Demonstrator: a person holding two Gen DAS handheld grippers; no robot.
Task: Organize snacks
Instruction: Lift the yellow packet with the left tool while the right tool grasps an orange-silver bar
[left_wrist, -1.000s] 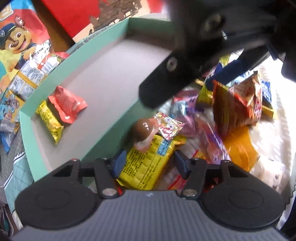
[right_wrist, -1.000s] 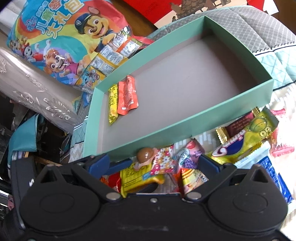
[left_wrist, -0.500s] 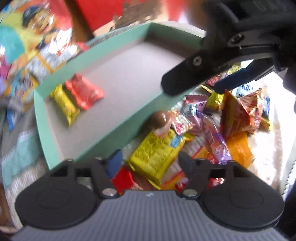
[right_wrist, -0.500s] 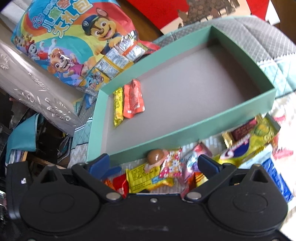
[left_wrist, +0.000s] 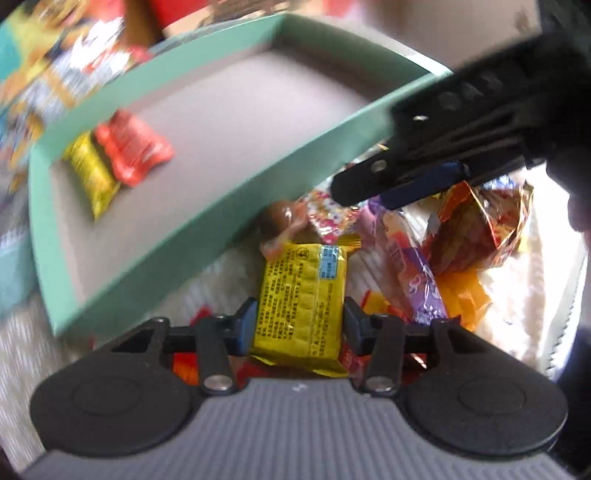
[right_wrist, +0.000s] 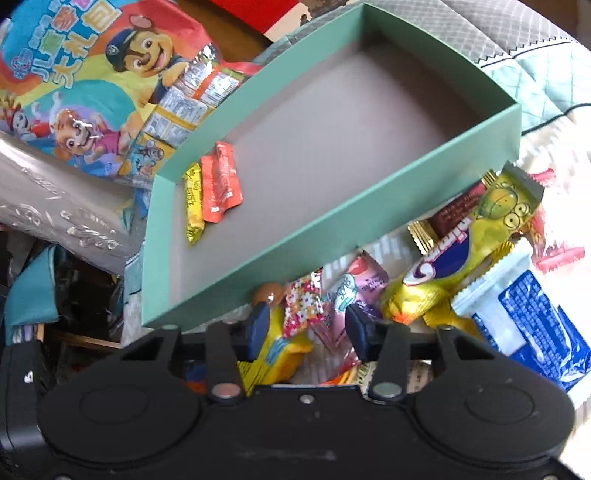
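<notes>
A green box (left_wrist: 207, 221) with a grey floor (right_wrist: 332, 147) holds a yellow packet (left_wrist: 90, 170) and a red packet (left_wrist: 133, 147) at its left end. Below its near wall lies a pile of snacks. My left gripper (left_wrist: 298, 323) is shut on a yellow snack packet (left_wrist: 303, 295). My right gripper (right_wrist: 306, 326) has its jaws partly closed around a flowered candy (right_wrist: 303, 306) and a pink wrapper (right_wrist: 351, 291); it also shows in the left wrist view (left_wrist: 424, 173), above the pile.
A Paw Patrol bag (right_wrist: 92, 74) lies left of the box. The pile holds a brown lollipop (right_wrist: 267, 291), a yellow-green bag (right_wrist: 480, 236), a blue-white packet (right_wrist: 528, 321), a red foil bag (left_wrist: 480, 221) and an orange packet (left_wrist: 461, 291). A quilted cloth (right_wrist: 535, 81) lies beneath.
My left gripper closed on the yellow packet, which now sits straight between the fingers. My right gripper narrowed its jaws and dropped toward the flowered candy.
</notes>
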